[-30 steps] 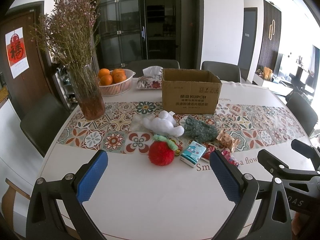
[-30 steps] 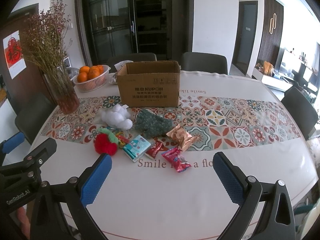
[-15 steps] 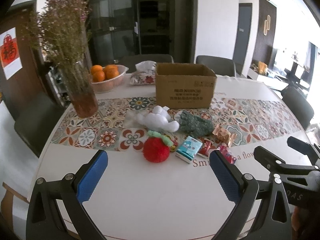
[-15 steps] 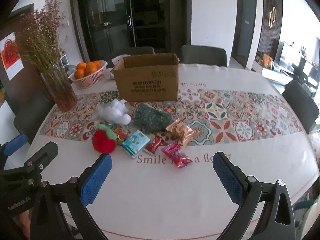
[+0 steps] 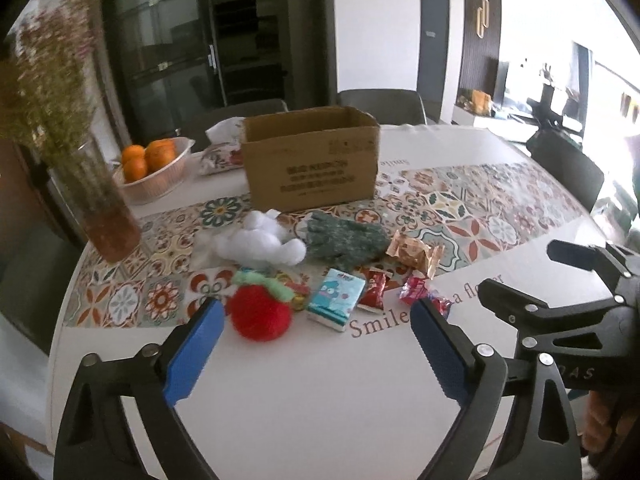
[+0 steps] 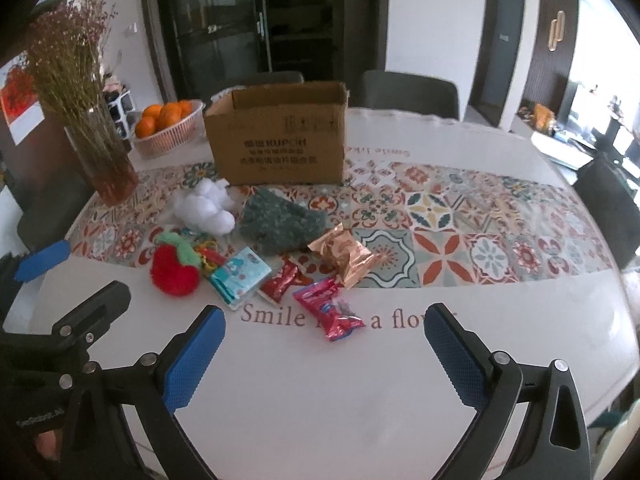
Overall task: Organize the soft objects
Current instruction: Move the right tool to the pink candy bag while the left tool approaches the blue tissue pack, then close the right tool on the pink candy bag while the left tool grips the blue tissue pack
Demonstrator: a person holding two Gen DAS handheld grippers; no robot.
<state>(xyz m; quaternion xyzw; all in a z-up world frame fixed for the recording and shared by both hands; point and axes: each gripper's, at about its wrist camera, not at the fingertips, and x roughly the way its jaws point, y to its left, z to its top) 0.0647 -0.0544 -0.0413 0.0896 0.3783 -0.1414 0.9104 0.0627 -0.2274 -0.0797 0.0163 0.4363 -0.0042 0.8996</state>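
Nothing is sorted yet: the red plush (image 5: 260,314), white plush (image 5: 260,244) and green glove (image 5: 346,240) lie before the cardboard box (image 5: 312,168). The left gripper (image 5: 312,354) and right gripper (image 6: 320,354) are held wide open and empty.

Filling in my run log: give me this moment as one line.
left gripper: open, empty | right gripper: open, empty | red plush, white plush, green glove: on table | box: open

My left gripper (image 5: 314,350) was black plastic, with blue textured pads (image 5: 195,352) and silver screws at the joints. My right gripper (image 6: 326,358) matched it, its dimpled blue pads (image 6: 456,360) alike. White lettering marked the black body at lower left.
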